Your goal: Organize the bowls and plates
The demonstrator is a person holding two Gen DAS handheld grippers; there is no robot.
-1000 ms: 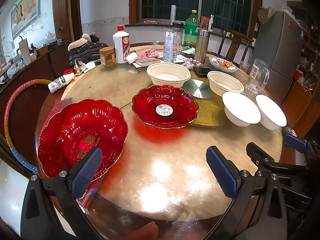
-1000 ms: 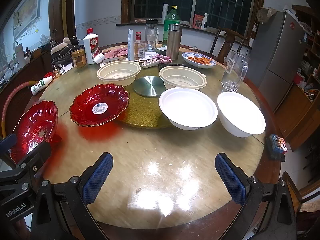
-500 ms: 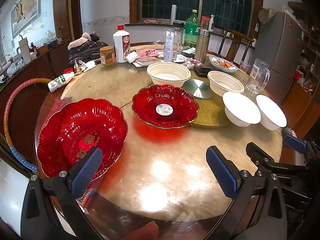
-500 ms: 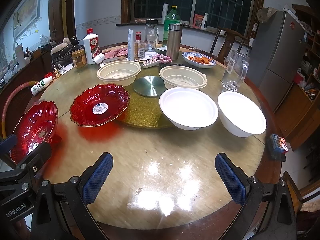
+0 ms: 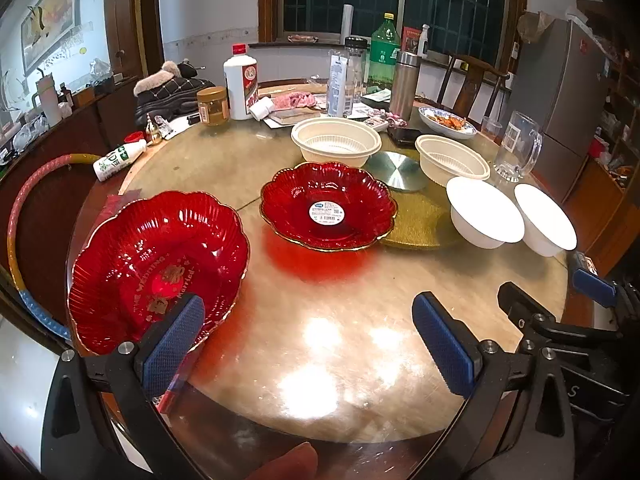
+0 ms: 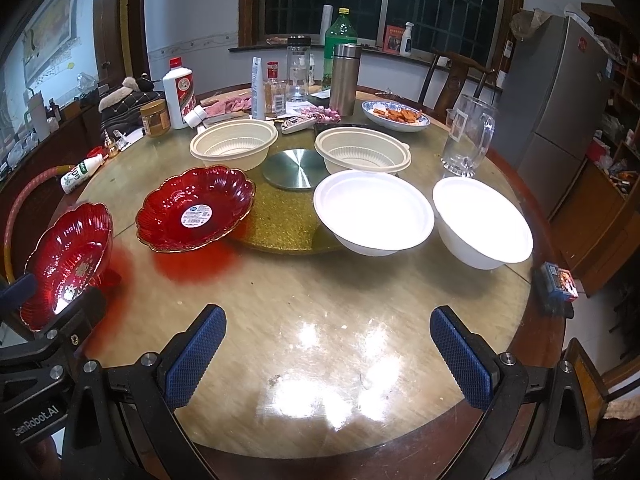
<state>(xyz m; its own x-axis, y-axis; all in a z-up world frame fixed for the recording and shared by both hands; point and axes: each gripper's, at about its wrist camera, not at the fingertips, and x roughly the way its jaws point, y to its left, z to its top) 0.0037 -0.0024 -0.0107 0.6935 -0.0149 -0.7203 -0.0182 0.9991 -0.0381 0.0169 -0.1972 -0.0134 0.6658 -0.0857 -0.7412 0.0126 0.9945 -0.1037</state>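
Two red scalloped plates sit on the round table: one [image 5: 156, 264] at the near left edge, one [image 5: 328, 206] with a white sticker toward the middle. Two white bowls [image 6: 374, 212] [image 6: 482, 222] stand at the right. Two cream bowls [image 6: 234, 146] [image 6: 362, 154] stand behind them. My left gripper [image 5: 308, 344] is open and empty, its left finger in front of the near red plate's rim. My right gripper [image 6: 328, 356] is open and empty over the bare front of the table. The near red plate [image 6: 68, 264] shows at the right wrist view's left.
A gold turntable [image 6: 280, 220] with a metal disc [image 6: 292, 168] fills the table's middle. Bottles, a thermos [image 6: 345, 80], a glass mug [image 6: 468, 140] and a dish of food [image 6: 396, 116] crowd the back. A small box [image 6: 556, 284] lies at the right edge.
Almost nothing has moved. Both grippers stay open in the same place, with only a slight shift of the left view.
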